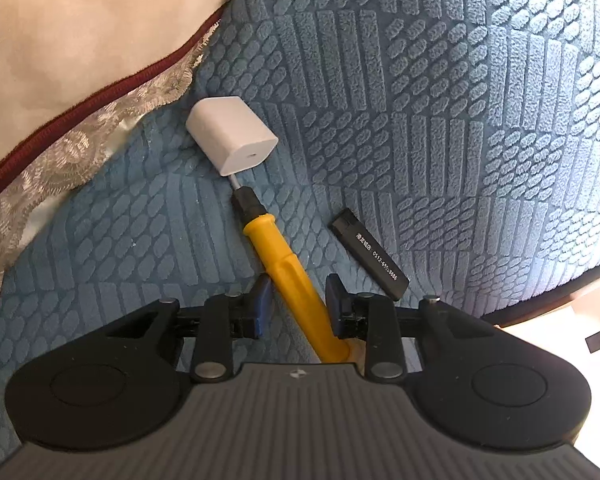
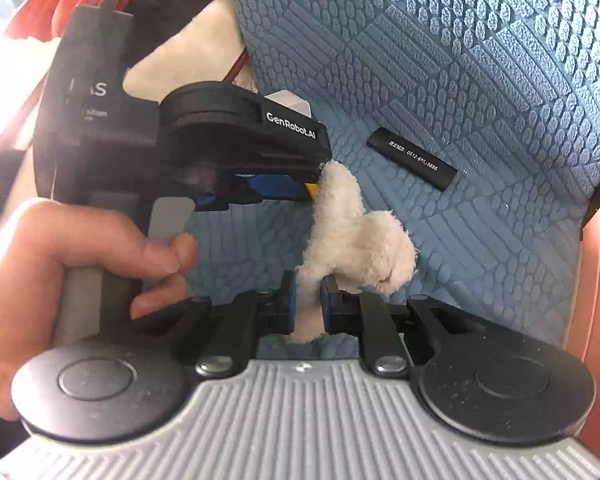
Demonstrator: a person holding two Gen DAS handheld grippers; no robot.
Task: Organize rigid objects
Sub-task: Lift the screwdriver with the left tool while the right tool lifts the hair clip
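The yellow screwdriver (image 1: 288, 264) lies on the blue quilted cover (image 1: 440, 120), its handle running back between the blue pads of the left tongs (image 1: 300, 298). Both pads seem to rest against the handle, so the left tongs grip the screwdriver near its butt end. Its metal shaft points to the far left and slips under a white charger (image 1: 232, 140), which sits on the cover just beside a cream cushion (image 1: 60, 40) with dark red piping and lace trim. To the right of the handle, near but apart from it, lies a black lighter (image 1: 370, 254) with white print along its side.

In the right wrist view, the right tongs (image 2: 308, 304) are clamped on a white fluffy toy (image 2: 356, 236), which hangs from the narrow part pinched between the pads. Its upper end touches the tip of the left tongs, where a bit of yellow shows. A hand (image 2: 60, 280) holds the left tool's grip. The lighter lies farther off to the right.
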